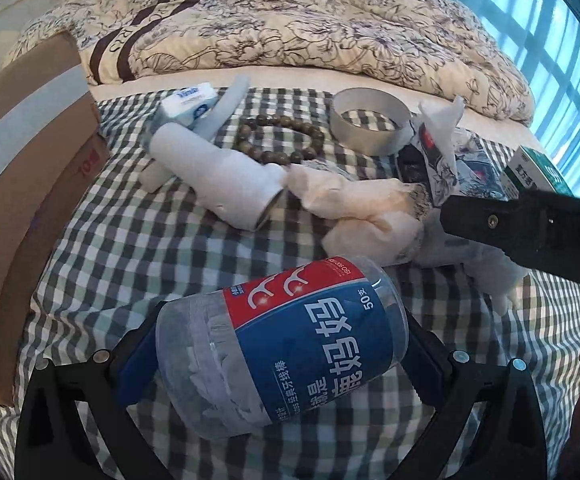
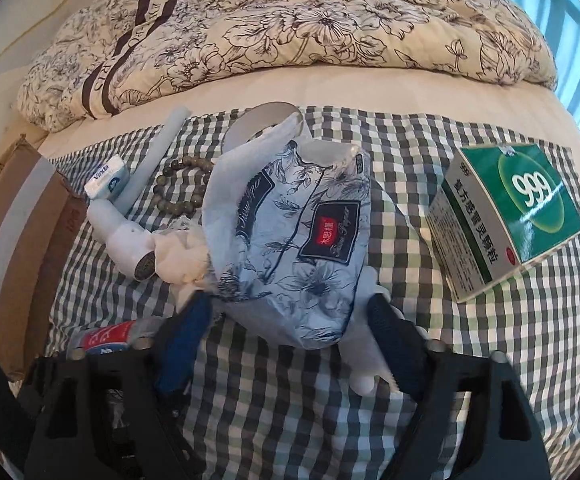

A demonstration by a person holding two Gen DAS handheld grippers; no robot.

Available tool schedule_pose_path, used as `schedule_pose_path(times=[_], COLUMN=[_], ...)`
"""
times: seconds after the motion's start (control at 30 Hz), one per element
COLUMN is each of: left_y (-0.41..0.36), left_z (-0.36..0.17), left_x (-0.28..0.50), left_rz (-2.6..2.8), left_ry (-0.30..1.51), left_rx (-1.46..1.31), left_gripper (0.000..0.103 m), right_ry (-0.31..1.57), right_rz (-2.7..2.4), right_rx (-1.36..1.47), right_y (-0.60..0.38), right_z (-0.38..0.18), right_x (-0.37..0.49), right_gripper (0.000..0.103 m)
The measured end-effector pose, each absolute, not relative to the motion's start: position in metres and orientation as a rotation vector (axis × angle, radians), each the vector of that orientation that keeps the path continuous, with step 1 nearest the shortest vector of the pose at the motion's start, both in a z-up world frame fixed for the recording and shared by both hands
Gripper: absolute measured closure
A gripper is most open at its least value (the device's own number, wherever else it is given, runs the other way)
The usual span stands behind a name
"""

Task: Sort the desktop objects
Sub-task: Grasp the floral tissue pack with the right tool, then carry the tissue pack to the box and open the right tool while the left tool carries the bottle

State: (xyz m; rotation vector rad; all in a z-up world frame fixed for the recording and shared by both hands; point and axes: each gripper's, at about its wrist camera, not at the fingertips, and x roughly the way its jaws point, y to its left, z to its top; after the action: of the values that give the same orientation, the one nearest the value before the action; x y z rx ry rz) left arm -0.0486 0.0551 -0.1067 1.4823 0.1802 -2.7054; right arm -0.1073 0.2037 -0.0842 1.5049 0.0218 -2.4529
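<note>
Nearest to the left wrist camera, the left gripper [image 1: 285, 364] held a clear floss-pick jar [image 1: 277, 348] with a red and blue label; its two fingers pressed on the jar's opposite sides, and the jar was tilted, above the checked cloth [image 1: 129, 248]. In the right wrist view, the right gripper [image 2: 290, 332] had its fingers quite wide on both sides of a blue floral tissue pack [image 2: 290, 240], with the blue pads touching or almost touching its lower corners; I could not tell if the grip was firm. The pack stood in the middle of the cloth, with white tissue coming out of its top. Just to the left of the pack lay crumpled tissue [image 1: 354, 204], touching a white cylindrical device [image 1: 217, 176] that lay on its side. To the right of the pack, apart from it, a green 999 medicine box [image 2: 510, 216] rested on the cloth. Further behind were a bead bracelet [image 1: 281, 140], a roll of tape [image 1: 370, 120], a pale blue tube [image 1: 225, 104] and a small Vinda tissue packet [image 1: 189, 102], close together. A cardboard box [image 1: 21, 200] stood at the left edge of the cloth. Farthest away, a floral quilt [image 1: 290, 28] was piled on the bed, with a window [image 1: 550, 60] at the right.
</note>
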Motion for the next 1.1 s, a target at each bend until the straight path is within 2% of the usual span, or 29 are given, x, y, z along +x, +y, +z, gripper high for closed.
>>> schedule_pose_path(times=[0.03, 0.1, 0.13, 0.27, 1.1], left_y=[0.053, 0.051, 0.05, 0.047, 0.015], left_z=[-0.107, -0.106, -0.106, -0.103, -0.032], left_x=[-0.049, -0.048, -0.048, -0.045, -0.014], left_rz=[-2.704, -2.702, -2.703, -2.706, -2.745], left_ry=[0.189, 0.203, 0.205, 0.216, 0.22], left_rx=[1.483, 1.478, 1.477, 1.465, 1.259], left_gripper=[0.0, 0.0, 0.0, 0.0, 0.0], right_ry=[0.034, 0.051, 0.055, 0.056, 0.082], right_rz=[-2.457, -2.457, -2.462, -2.464, -2.473], right_rx=[1.499, 1.503, 1.503, 1.494, 1.299], right_y=[0.202, 0.2, 0.201, 0.201, 0.178], right_z=[-0.083, -0.083, -0.082, -0.078, -0.001], right_x=[-0.107, -0.107, -0.107, -0.103, -0.055], right_gripper=[0.05, 0.053, 0.06, 0.064, 0.065])
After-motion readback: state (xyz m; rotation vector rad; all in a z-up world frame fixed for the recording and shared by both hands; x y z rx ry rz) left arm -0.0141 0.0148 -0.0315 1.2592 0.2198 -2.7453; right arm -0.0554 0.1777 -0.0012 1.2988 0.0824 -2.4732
